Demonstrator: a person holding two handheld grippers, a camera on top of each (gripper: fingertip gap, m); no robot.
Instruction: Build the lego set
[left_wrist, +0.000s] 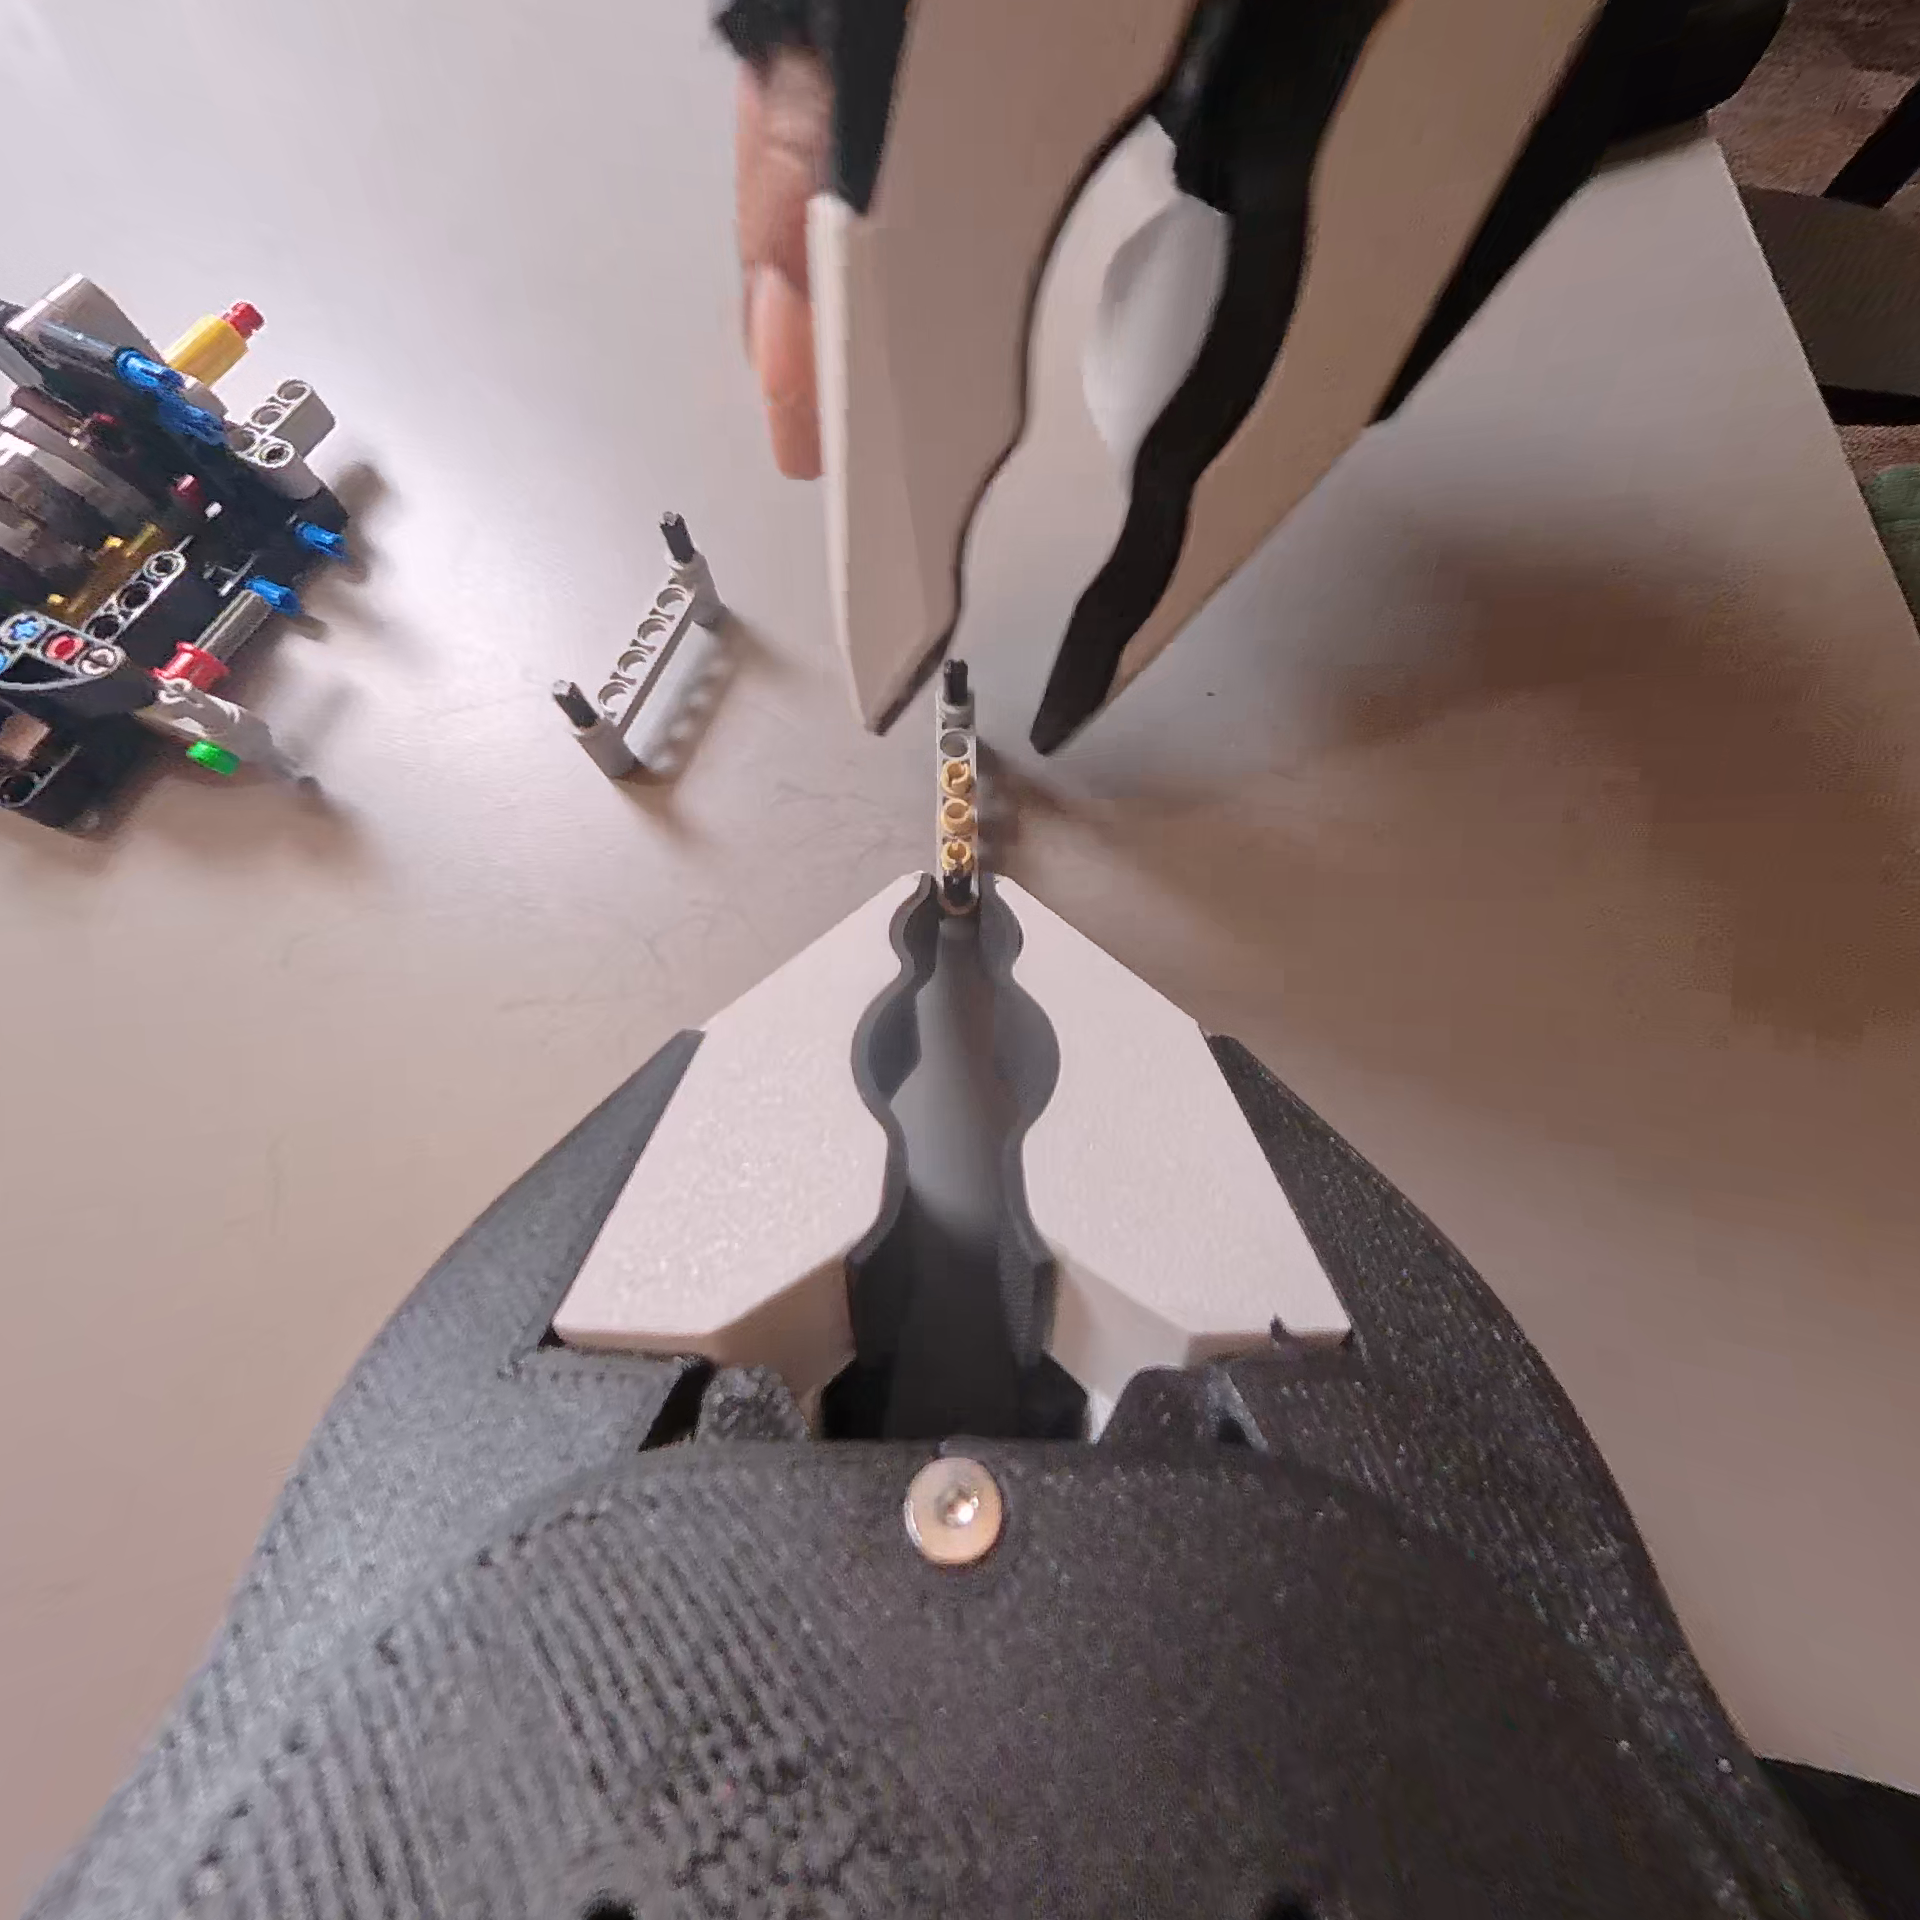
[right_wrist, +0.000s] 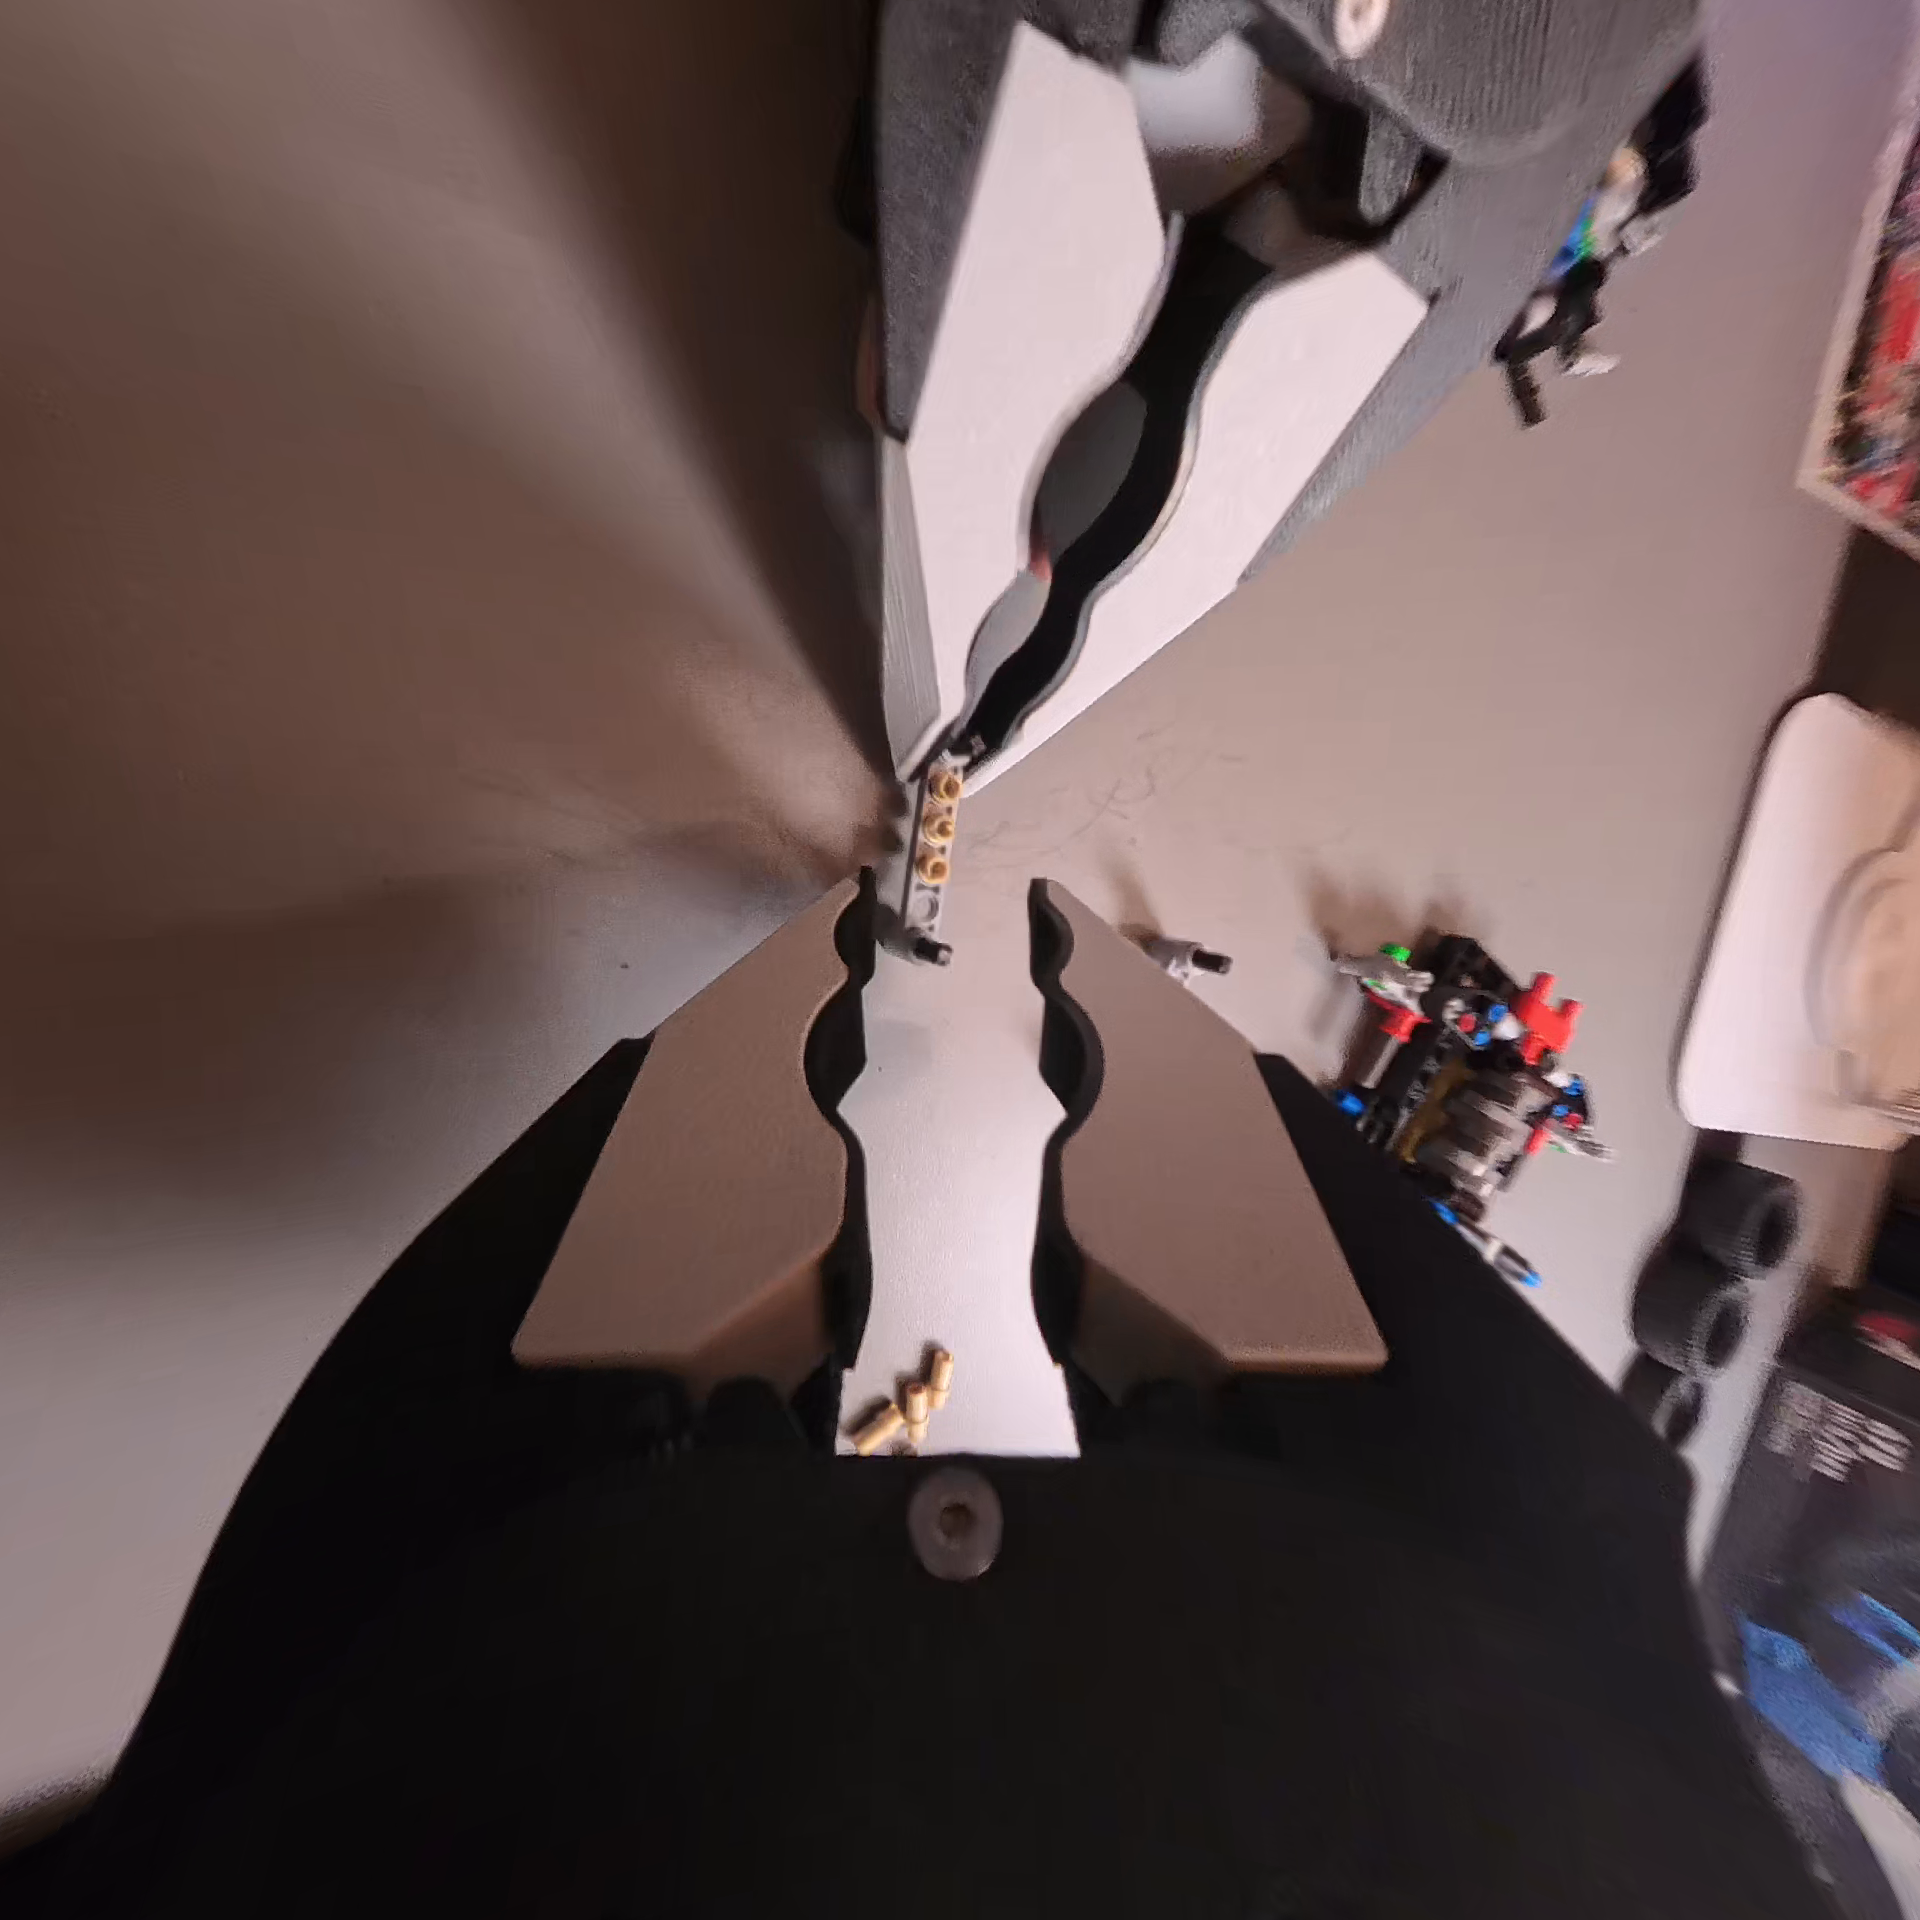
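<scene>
My left gripper (left_wrist: 961, 888) is shut on the near end of a thin grey Lego beam (left_wrist: 956, 774) that has three tan pins in its holes and a black pin at its far end. My right gripper (right_wrist: 945, 894) is open, and the beam's (right_wrist: 928, 862) free end lies between its fingertips, close to the left one. In the left wrist view the right gripper (left_wrist: 956, 732) comes down from above with its tips either side of the beam's far end. The left gripper (right_wrist: 951, 748) shows at the top of the right wrist view, pinching the beam.
A second grey beam (left_wrist: 649, 675) with black pins lies on the tan table (left_wrist: 416, 987). The half-built Lego model (left_wrist: 125, 582) stands at the left, also in the right wrist view (right_wrist: 1455, 1070). Several loose tan pins (right_wrist: 904, 1403) lie under the right gripper. Black tyres (right_wrist: 1714, 1268) and a white tray (right_wrist: 1808, 925) sit at the right. The grippers are tip to tip, or close to it.
</scene>
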